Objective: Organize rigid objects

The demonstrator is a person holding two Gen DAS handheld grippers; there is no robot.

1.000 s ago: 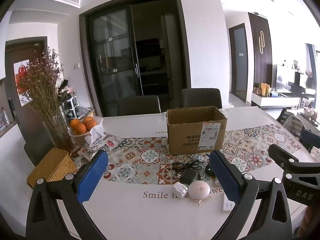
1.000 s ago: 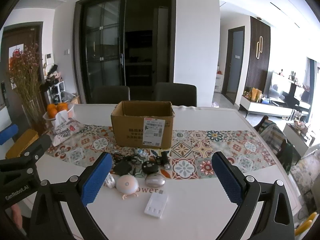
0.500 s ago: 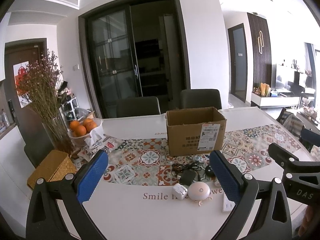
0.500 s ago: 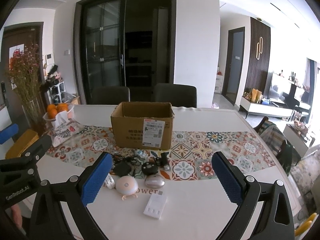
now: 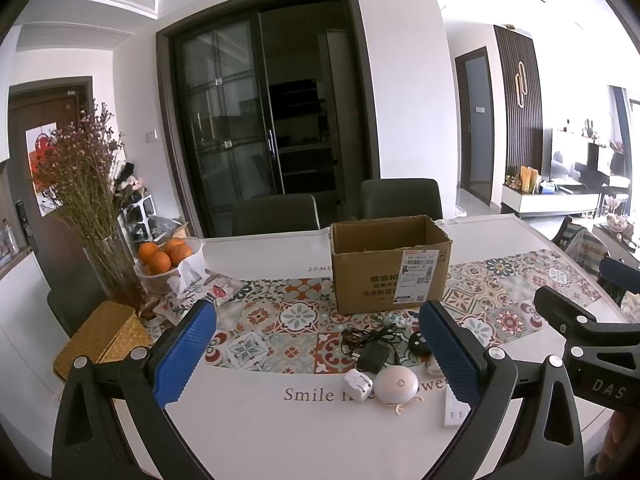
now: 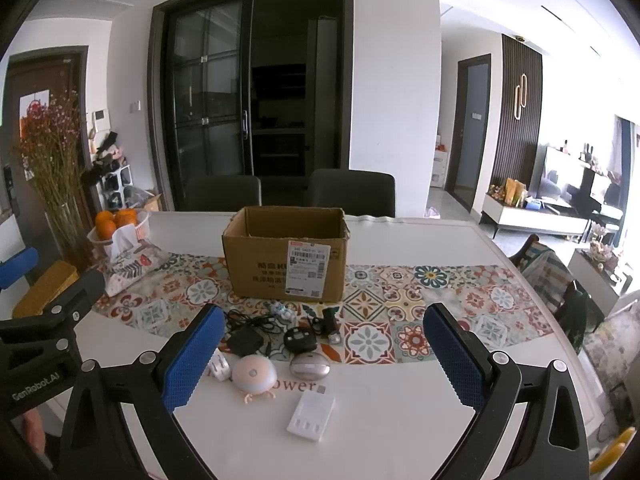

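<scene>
White bench (image 6: 400, 420) is carrying a patterned runner (image 6: 400, 292), with an open cardboard box (image 6: 286, 262) sitting on it mid-bench. Both tongs, left (image 5: 320, 354) and right (image 6: 324, 360), are hanging wide apart over the near edge, gripping nothing. The small stuff is lying just in front of the box: black adapter (image 6: 243, 340), round white gadget (image 6: 255, 374), white battery charger (image 6: 311, 416), silver mouse (image 6: 309, 365).

Brown cardboard box (image 6: 286, 264) with a white label. Runner (image 6: 400, 300) tiled in orange, teal and cream florals on a white counter (image 6: 400, 420). Between the right tool's (image 6: 320, 360) blue pads (image 6: 192, 356): white battery case (image 6: 311, 416), black adapter (image 6: 244, 340), silver mouse (image 6: 309, 365).
</scene>
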